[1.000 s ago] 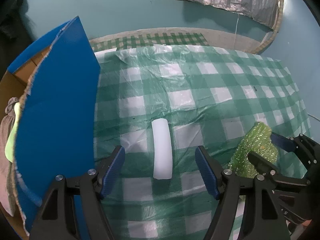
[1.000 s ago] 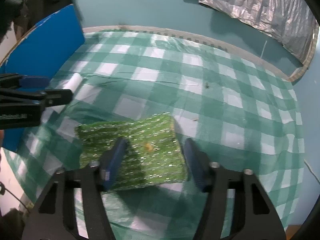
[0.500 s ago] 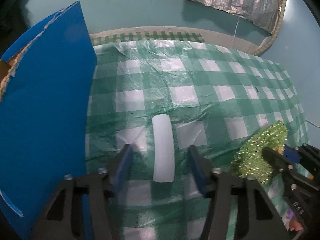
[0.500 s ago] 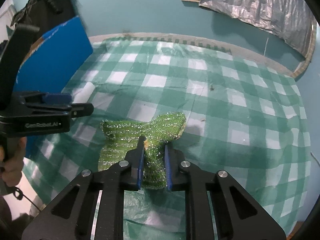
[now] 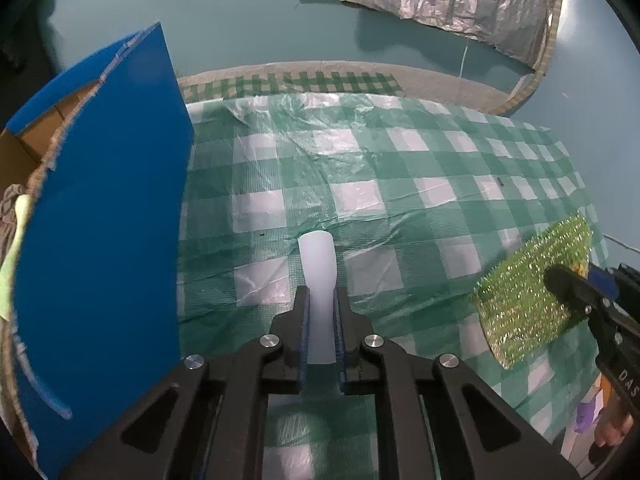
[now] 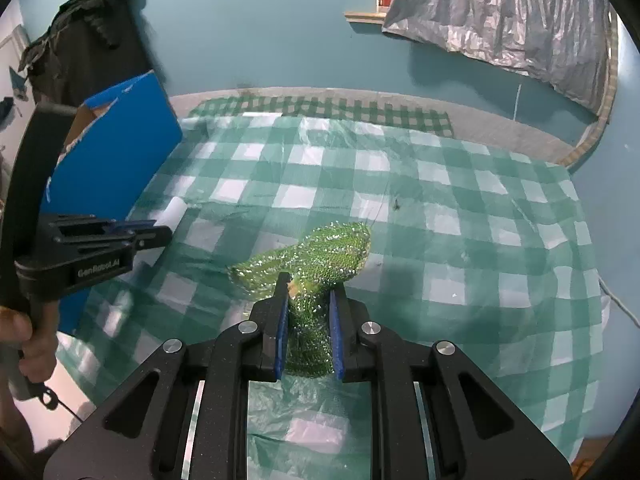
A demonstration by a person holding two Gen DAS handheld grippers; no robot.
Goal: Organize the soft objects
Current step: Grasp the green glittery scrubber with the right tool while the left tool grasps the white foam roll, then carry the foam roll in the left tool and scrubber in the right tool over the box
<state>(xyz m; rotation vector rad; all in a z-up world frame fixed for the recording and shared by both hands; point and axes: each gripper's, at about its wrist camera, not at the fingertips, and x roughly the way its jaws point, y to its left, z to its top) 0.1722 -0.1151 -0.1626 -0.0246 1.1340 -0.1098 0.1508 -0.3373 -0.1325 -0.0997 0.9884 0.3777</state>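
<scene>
My left gripper (image 5: 321, 300) is shut on a white foam cylinder (image 5: 318, 264), which sticks out forward between the jaws above the green checked tablecloth (image 5: 400, 184). My right gripper (image 6: 308, 292) is shut on a glittery green scouring sponge (image 6: 320, 252) and holds it crumpled above the cloth. The sponge also shows at the right of the left wrist view (image 5: 532, 296). The left gripper (image 6: 160, 232) and the cylinder's tip (image 6: 174, 210) show at the left of the right wrist view.
A blue cardboard box (image 5: 100, 220) stands open at the left edge of the table, with cloth items inside (image 5: 12, 216). It also shows in the right wrist view (image 6: 120, 148). A teal wall and grey foil sheet (image 6: 500, 12) lie behind the table.
Both grippers closed: the left on the white cylinder, the right on the green sponge. Both objects have been lifted off the cloth.
</scene>
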